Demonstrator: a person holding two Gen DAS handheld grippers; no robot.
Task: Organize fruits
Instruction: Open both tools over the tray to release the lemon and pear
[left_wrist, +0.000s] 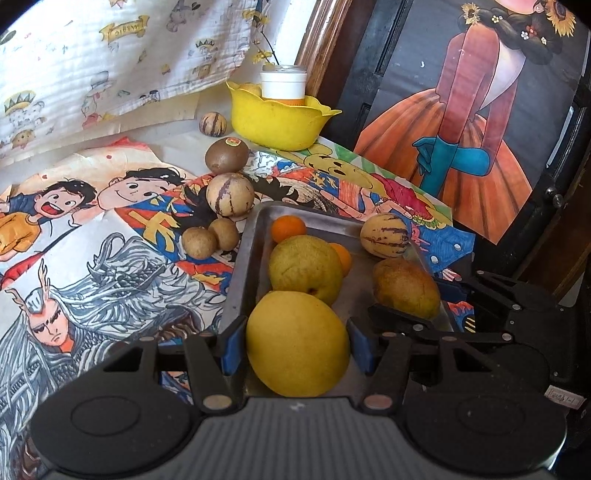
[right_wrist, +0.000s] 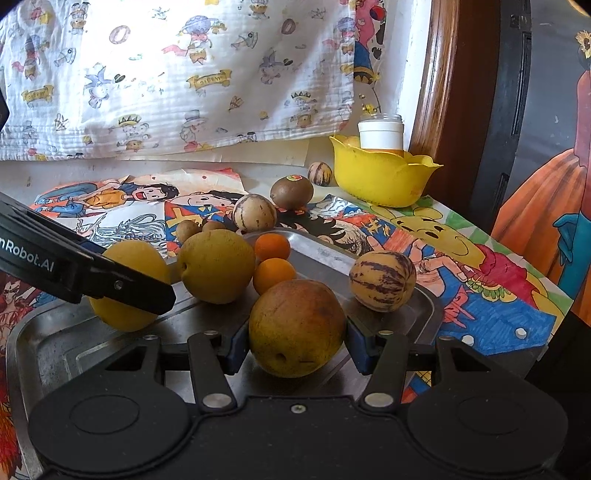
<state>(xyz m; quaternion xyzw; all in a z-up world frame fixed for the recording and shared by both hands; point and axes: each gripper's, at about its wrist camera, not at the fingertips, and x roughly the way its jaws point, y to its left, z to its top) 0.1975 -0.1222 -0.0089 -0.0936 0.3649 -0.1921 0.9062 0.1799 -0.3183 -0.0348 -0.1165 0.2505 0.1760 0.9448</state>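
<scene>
In the left wrist view my left gripper (left_wrist: 295, 345) is shut on a large yellow pear (left_wrist: 297, 343), blue pads against both its sides, at the near end of a metal tray (left_wrist: 255, 229). My right gripper (right_wrist: 297, 345) is shut on a brownish-red pear (right_wrist: 297, 326) low over the same tray (right_wrist: 55, 343). In the tray lie a greenish pear (left_wrist: 304, 267) and two small oranges (right_wrist: 272, 246) (right_wrist: 273, 275). A striped melon (right_wrist: 382, 280) sits at the tray's right rim.
Left of the tray on cartoon drawings lie another striped melon (left_wrist: 229, 194), a kiwi (left_wrist: 226, 155) and two small brown fruits (left_wrist: 199, 242). A yellow bowl (left_wrist: 277, 118) with a white-lidded jar (left_wrist: 283, 83) stands behind. A framed picture (left_wrist: 480, 129) leans at right.
</scene>
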